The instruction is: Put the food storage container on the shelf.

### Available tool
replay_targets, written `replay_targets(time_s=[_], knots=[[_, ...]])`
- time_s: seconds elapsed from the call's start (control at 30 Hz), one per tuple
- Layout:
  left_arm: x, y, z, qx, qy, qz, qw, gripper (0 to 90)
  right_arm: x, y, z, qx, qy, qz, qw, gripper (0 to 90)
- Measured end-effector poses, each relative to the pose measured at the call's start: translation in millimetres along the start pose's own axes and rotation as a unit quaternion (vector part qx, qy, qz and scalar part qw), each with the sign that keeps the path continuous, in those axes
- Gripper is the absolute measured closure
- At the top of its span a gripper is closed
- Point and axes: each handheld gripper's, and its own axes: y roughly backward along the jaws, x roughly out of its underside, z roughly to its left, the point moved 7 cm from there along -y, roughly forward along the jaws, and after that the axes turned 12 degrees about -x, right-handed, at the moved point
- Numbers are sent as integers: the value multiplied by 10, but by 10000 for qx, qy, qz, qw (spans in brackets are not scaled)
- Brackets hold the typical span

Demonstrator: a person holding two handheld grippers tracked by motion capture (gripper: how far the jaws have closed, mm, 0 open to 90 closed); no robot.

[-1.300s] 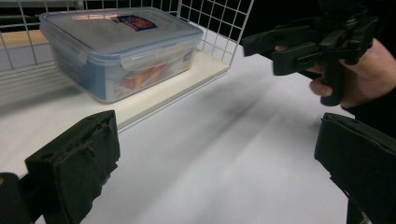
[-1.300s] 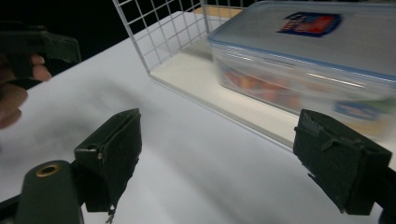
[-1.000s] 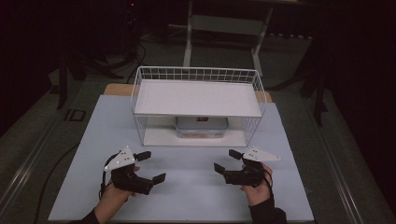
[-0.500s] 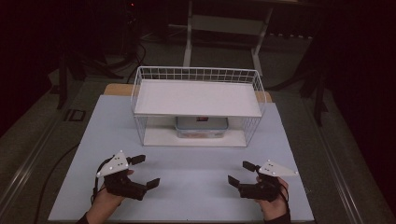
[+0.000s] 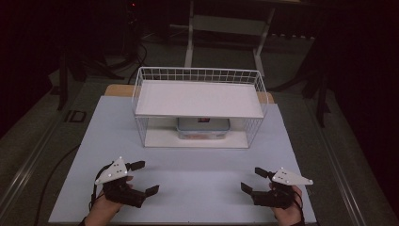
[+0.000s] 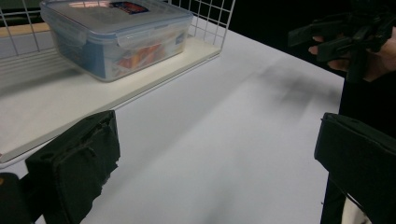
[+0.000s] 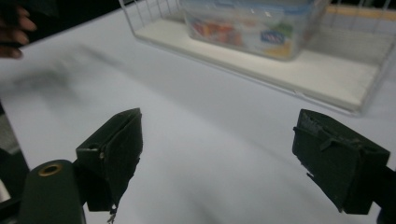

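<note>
Both grippers have moved back toward me and further apart since the earlier frames, and now they sit near the front corners of the tabletop [image 5: 197, 165]. I see the left gripper [image 5: 143, 178] at the front left, held by a hand [image 5: 101, 207], and its fingers [image 6: 79, 163] stand wide open with nothing between them. The right gripper [image 5: 251, 180] is at the front right, also in a hand [image 5: 287, 212], and its fingers [image 7: 114, 149] are wide apart too, holding nothing. Between the two grippers lies only the bare white surface. The clear plastic food container [image 5: 203, 128] with a clip lid rests on the lower shelf of the white wire rack [image 5: 141, 89], well apart from both grippers, about in the middle of this shelf. In the left gripper view the container [image 6: 116, 39] is at the upper left, behind the shelf edge, and I can see the right gripper [image 6: 345, 32] far off at the upper right. In the right gripper view the container [image 7: 247, 25] is at the top, with coloured contents showing through its wall. The upper shelf [image 5: 200, 99] of the rack covers the container from above.
</note>
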Motion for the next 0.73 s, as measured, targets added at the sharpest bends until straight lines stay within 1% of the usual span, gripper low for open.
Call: replay_targets(time_s=[0.03,0.13,0.2,0.27,0.3,0.43,0.53,0.57,0.73], knots=[[10,-14,2,-7,-23,11,10000,0,24,17,-31,62,8,16,10000,159],[38,-68,16,44,-13,78,10000,0,27,44,-74,37,-110,-119,9999,160],[36,-84,14,102,70,78,9999,0,30,44,-86,33,-96,-133,9999,160],[26,-83,-2,157,85,29,9998,0,24,38,-79,28,-37,-140,9999,160],[23,-80,-5,154,74,36,9998,0,20,36,-78,17,13,-146,9999,160],[-16,-57,-12,128,84,-117,9998,0,12,35,-97,-49,18,-245,9997,160],[-15,-60,-14,140,105,-115,9998,0,12,41,-114,-72,-27,-300,9995,167],[-13,-60,-16,113,63,-113,9999,1,8,48,-119,-95,-58,-355,9993,173],[-12,-59,-26,149,82,-113,9998,0,7,54,-111,-98,-54,-349,9993,173]])
